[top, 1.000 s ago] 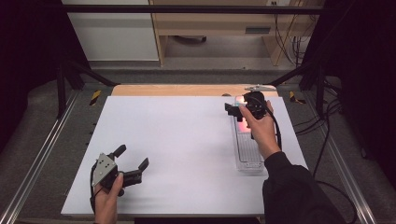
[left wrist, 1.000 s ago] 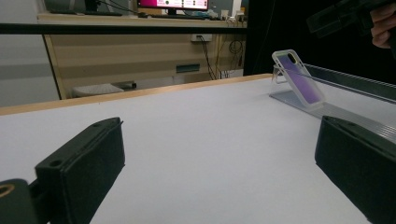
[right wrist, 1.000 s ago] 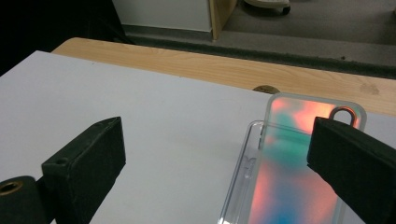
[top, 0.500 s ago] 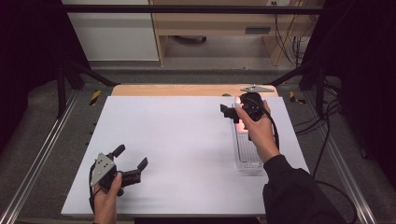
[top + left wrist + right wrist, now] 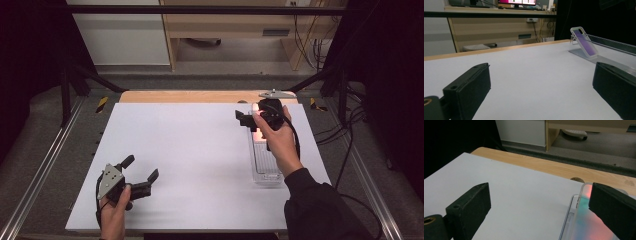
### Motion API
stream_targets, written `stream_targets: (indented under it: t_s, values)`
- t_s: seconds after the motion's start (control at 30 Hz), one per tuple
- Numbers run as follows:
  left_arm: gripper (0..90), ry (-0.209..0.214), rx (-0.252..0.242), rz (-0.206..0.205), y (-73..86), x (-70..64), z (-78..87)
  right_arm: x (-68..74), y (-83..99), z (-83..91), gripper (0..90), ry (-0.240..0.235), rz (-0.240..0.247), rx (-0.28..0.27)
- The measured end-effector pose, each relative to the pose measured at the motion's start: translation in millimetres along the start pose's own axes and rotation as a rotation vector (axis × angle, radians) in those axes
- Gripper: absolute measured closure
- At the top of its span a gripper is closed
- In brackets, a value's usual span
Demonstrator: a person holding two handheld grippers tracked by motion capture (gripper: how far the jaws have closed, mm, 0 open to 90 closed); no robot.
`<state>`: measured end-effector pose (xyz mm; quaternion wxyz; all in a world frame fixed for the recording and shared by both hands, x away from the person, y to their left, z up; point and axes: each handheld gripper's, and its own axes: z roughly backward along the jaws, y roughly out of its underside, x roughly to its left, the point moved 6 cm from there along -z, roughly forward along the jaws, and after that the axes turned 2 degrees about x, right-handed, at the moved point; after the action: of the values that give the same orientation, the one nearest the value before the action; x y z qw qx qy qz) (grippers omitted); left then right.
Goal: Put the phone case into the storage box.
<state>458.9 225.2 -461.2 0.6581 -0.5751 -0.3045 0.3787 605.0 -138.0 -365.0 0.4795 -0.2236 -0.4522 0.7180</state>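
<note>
Under the right gripper's (image 5: 248, 119) wide-open, empty jaws, the phone case (image 5: 584, 225) is half hidden by one jaw; the left gripper (image 5: 138, 172) gapes empty over bare tabletop (image 5: 195, 150).

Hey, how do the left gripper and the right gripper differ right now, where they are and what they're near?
The left gripper sits at the near left of the white table, over bare surface; the right gripper is at the far right, beside the phone case propped at the far end of the clear stand. The left gripper's grey plate shows beside the hand; the right gripper's sits at its far end. Both are open, hand-held and holding nothing.
</note>
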Motion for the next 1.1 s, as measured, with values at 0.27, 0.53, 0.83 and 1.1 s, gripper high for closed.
stream_targets:
  t_s: [0.27,0.53,0.83,1.1]
  values:
    - [1.0,0.001,0.003,0.001,0.2,-0.3,-0.3,-1.7,-5.6,12.3,4.2,0.009,0.01,-0.044]
    - [1.0,0.002,0.006,0.006,0.4,0.2,-0.4,-3.7,-7.4,20.9,3.9,0.007,0.014,-0.074]
    - [1.0,0.002,0.004,0.012,0.4,0.5,-0.3,-5.4,-7.7,30.1,3.7,0.006,0.013,-0.11]
    - [1.0,0.002,0.003,0.011,0.3,0.7,-0.1,-6.8,-8.9,40.6,3.5,0.008,0.021,-0.149]
